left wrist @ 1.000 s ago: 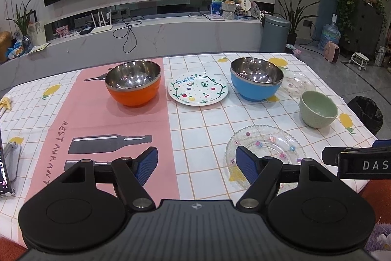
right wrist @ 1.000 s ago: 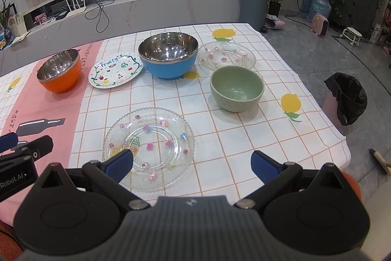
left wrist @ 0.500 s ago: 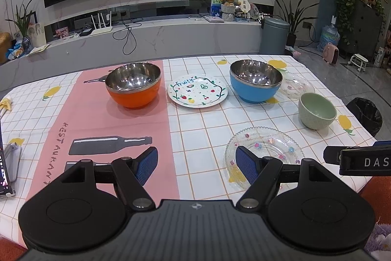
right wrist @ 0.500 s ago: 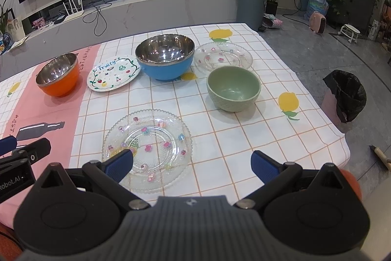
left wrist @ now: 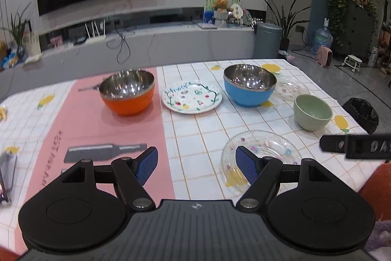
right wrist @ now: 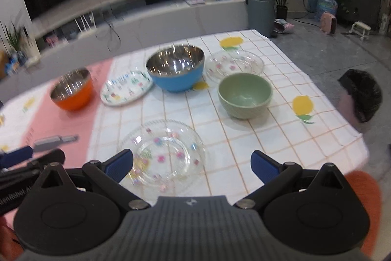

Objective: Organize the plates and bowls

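Orange bowl [left wrist: 127, 94]; blue bowl [left wrist: 249, 86]; green bowl [left wrist: 312, 111]; checked tablecloth [left wrist: 195, 129].

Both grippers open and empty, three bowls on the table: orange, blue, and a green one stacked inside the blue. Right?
Not quite: the green bowl stands on the tablecloth by itself, beside the blue bowl, not inside it; the right wrist view shows this. The rest holds, including the orange bowl.

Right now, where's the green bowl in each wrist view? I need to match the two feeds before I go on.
Left wrist view: green bowl sits at right, mid-height, beyond the near clear glass plate.
Right wrist view: green bowl sits right of centre, beyond and right of the same plate.
Shared landmark: the blue bowl, behind and left of the green bowl in both views.
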Motion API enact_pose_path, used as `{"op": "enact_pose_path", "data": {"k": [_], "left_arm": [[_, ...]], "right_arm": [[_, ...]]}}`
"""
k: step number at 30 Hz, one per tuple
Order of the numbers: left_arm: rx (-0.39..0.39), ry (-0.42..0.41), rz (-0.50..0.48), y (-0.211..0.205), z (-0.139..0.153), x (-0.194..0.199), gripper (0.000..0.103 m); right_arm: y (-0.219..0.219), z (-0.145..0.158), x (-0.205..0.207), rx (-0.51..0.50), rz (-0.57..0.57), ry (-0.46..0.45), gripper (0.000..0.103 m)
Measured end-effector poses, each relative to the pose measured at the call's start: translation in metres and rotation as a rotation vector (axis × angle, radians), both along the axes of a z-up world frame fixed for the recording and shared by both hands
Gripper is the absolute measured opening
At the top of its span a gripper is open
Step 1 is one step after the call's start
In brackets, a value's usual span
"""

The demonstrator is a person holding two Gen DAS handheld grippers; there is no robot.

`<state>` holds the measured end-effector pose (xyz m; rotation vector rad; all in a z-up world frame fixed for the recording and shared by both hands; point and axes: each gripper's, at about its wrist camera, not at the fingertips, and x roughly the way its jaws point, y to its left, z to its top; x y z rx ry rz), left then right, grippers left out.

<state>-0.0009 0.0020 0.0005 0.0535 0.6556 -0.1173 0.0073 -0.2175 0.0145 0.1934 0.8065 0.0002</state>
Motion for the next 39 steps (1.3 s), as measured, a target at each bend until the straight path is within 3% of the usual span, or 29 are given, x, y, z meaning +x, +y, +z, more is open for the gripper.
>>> {"op": "enact_pose_path", "data": {"k": [4,5,6,8,10,13,16,19,24,39], "left_arm": [[-0.045,0.017,-0.049,-0.001,-0.010,0.012,0.084],[-0.080,0.024,-0.061,0.000,-0.014,0.016,0.081],[-0.117,0.035,-0.073,0.001,-0.017,0.020,0.071],[-0.158,0.073,-0.089,-0.001,-0.026,0.030,0.062],[-0.133,0.076,-0.077,-0.008,-0.032,0.037,0.048],[-0.143,0.081,-0.060,-0.013,-0.043,0.048,0.032],[-0.199,0.131,-0.046,-0.011,-0.054,0.061,0.026],[-0.246,0.172,-0.029,-0.007,-0.065,0.070,0.025],[-0.269,0.227,0.002,-0.002,-0.078,0.077,0.025],[-0.300,0.289,-0.017,-0.007,-0.092,0.090,0.028]], "right_arm": [[-0.009,-0.011,0.012,-0.007,-0.024,-0.010,0.098],[-0.011,-0.015,0.016,0.004,-0.021,-0.007,0.092],[-0.013,-0.019,0.020,0.023,-0.017,0.001,0.084],[-0.019,-0.030,0.030,0.067,-0.020,0.025,0.075],[-0.021,-0.042,0.038,0.083,-0.026,0.045,0.069],[-0.018,-0.056,0.052,0.064,-0.016,0.078,0.049],[-0.020,-0.069,0.062,0.098,-0.010,0.104,0.039],[-0.022,-0.077,0.067,0.111,-0.006,0.125,0.037],[-0.024,-0.087,0.072,0.142,0.008,0.152,0.025],[-0.025,-0.096,0.074,0.189,0.022,0.171,0.015]]}}
